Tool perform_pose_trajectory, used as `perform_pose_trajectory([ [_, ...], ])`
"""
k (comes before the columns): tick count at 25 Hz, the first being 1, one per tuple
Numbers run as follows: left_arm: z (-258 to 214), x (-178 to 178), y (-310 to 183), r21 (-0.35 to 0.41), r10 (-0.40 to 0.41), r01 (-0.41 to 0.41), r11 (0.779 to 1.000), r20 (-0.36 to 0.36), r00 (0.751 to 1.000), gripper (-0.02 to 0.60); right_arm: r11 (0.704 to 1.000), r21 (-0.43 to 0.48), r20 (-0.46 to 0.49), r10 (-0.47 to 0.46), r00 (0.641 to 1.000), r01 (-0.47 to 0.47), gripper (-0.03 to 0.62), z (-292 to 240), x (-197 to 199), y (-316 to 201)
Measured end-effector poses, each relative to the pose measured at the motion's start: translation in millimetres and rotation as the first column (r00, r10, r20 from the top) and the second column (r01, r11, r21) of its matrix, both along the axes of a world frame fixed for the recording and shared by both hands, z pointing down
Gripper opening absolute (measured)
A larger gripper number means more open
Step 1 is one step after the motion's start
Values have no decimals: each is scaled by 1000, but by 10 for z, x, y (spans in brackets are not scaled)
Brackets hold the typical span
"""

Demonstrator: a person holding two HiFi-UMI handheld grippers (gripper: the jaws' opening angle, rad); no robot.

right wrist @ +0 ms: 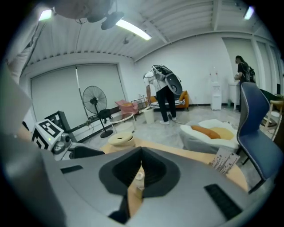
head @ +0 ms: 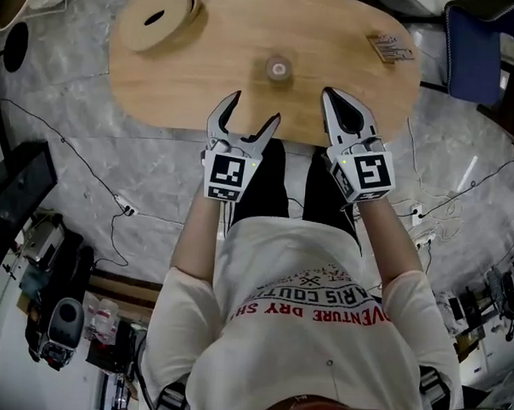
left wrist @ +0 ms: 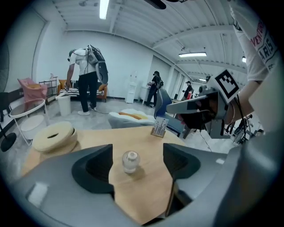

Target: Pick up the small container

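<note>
The small container, a clear little jar with a pale lid, stands upright near the middle of the oval wooden table. My left gripper hovers over the table's near edge, short of the jar, jaws open and empty. In the left gripper view the jar stands ahead on the wood, framed by the open left gripper. My right gripper is to the jar's right, jaws shut on nothing. In the right gripper view the jar shows through the slit below the shut right gripper's tips.
A round beige disc with a hole lies at the table's far left. A small card stand sits at the far right. A blue chair stands beyond the table; cables run over the floor. People stand far off.
</note>
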State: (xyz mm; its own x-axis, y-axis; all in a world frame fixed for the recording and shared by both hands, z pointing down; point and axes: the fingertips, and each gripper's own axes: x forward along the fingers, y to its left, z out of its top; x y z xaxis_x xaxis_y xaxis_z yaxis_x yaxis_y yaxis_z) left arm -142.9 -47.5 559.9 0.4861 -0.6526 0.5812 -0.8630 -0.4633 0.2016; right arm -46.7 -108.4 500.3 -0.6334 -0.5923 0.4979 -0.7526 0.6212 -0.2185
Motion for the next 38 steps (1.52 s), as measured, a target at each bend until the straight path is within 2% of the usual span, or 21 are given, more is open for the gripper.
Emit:
perform_pose_trajectory([
  [4, 533, 45, -78, -27, 26, -27, 999, -13, 1000, 342, 997, -23, -5, 70, 998, -70, 6, 431, 71, -110],
  [9, 1107, 109, -253, 5, 2, -1, 1000, -65, 998, 368, 990, -66, -34, 120, 992, -122, 6, 967, 190, -89],
  [13, 1436, 209, -400, 86, 38, -37, 996, -2, 999, 399, 982, -108, -20, 156, 988, -157, 6, 1263, 268, -55],
  [15, 1527, 279, -445, 113, 65, -67, 991, 19, 998, 416, 982, -104, -19, 155, 988, -156, 6, 1332, 276, -51],
  [21, 1774, 447, -516, 126, 92, -99, 987, 59, 994, 416, 981, -101, -18, 166, 986, -167, 6, 1474, 369, -31],
  [26, 1864, 537, -685, 184, 107, -119, 976, 74, 991, 414, 975, -122, 6, 188, 982, -186, 6, 1552, 422, -27],
  [33, 1933, 490, -798, 176, 40, -58, 983, 104, 994, 410, 972, -128, 35, 202, 979, -196, 6, 1620, 461, -56],
  [34, 1943, 494, -806, 169, 41, -61, 984, 119, 992, 404, 972, -130, 35, 204, 978, -198, 6, 1639, 466, -53],
  [36, 1952, 515, -817, 164, 53, -76, 984, 142, 988, 352, 970, -134, 33, 207, 978, -201, 6, 1671, 480, -46],
  [38, 1951, 526, -828, 167, 59, -83, 982, 143, 988, 341, 971, -133, 26, 206, 978, -200, 6, 1693, 499, -33],
])
